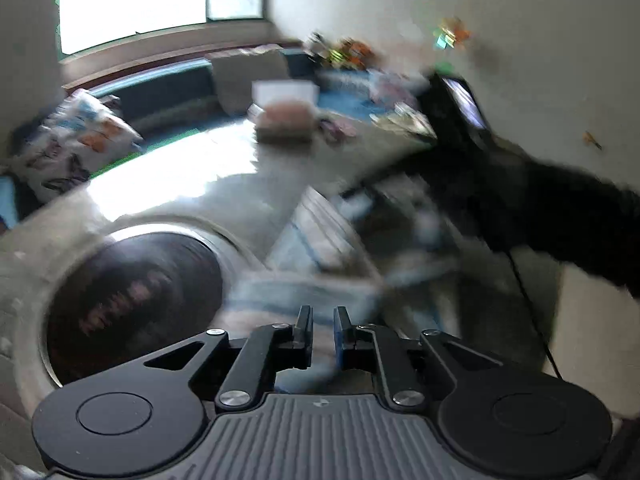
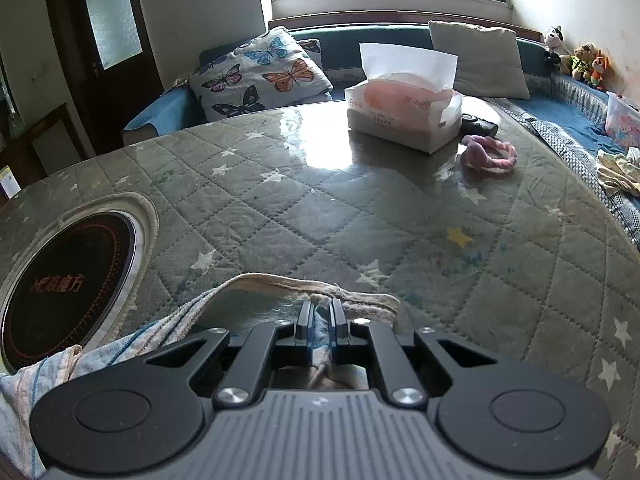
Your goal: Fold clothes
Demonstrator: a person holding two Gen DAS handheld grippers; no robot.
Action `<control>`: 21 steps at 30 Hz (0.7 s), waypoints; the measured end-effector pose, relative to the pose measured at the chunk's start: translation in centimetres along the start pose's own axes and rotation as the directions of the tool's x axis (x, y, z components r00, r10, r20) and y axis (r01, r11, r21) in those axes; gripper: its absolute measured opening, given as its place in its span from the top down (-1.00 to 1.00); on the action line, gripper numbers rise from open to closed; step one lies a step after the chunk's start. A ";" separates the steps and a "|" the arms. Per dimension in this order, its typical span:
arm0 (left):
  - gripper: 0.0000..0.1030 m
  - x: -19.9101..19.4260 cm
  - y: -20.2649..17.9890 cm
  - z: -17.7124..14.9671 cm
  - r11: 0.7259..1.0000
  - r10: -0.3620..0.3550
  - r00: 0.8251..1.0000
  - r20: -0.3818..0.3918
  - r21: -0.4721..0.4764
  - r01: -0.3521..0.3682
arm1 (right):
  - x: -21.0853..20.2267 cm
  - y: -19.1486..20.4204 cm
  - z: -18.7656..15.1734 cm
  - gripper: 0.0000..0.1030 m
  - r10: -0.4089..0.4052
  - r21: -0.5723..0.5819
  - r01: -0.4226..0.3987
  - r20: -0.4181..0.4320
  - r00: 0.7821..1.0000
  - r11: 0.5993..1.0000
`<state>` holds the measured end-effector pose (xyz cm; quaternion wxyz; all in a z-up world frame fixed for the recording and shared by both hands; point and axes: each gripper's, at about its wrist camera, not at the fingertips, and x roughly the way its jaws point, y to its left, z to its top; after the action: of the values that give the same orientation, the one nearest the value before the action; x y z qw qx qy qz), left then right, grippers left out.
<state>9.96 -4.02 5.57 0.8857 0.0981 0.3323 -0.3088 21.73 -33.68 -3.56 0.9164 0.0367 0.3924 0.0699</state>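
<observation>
Pinched between the narrow jaws of the right gripper (image 2: 320,316) is a fold of a pale white cloth with thin blue stripes and a cream hem (image 2: 132,344). From the jaws the cloth trails to the left along the near edge of the worktop (image 2: 320,208), which is covered by a grey-green quilted cover printed with stars. Its cream hem arcs just in front of the fingertips.

Left of the cloth, a round black glass cooktop with red lettering (image 2: 68,284) sits sunk into the worktop, ringed by a cream border. Farther back stand a white and pink soft pack of tissues (image 2: 400,116) and, to its right, a pink fuzzy hair band (image 2: 488,156), both well apart from the cloth. Behind the worktop, a butterfly-print cushion (image 2: 260,76) leans on a blue sofa under the window.

In the left wrist view everything is smeared with blur. The left gripper (image 1: 323,320) has its jaws only a narrow gap apart, and the striped cloth (image 1: 304,292) lies directly ahead of them; whether it is actually caught between them is hard to say. At the right of that view, a dark sleeve (image 1: 560,216) reaches in over the cloth.
</observation>
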 end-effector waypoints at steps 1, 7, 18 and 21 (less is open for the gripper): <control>0.75 0.3 0.6 0.6 1.000 0.022 1.000 0.004 -0.015 -0.022 | 0.0 0.0 0.0 0.86 0.000 0.000 0.000 0.001 1.000 1.000; 0.22 5.4 4.1 2.4 0.995 0.054 0.995 -0.079 -0.081 -0.060 | 0.1 0.0 -0.1 0.84 0.003 0.002 -0.003 0.005 1.000 1.000; 0.11 8.5 5.2 1.0 0.994 -0.006 0.984 -0.180 -0.106 -0.014 | 0.2 -0.1 0.0 0.84 0.010 0.003 -0.010 0.010 1.000 1.000; 0.13 8.7 5.6 0.9 0.991 -0.036 0.982 -0.184 -0.133 0.012 | 0.2 -0.2 0.0 0.84 0.011 0.005 -0.011 0.011 1.000 1.000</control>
<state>19.03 -4.17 0.44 0.8515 0.0642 0.4344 -0.2865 21.86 -33.81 -3.77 0.9181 0.0414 0.3873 0.0736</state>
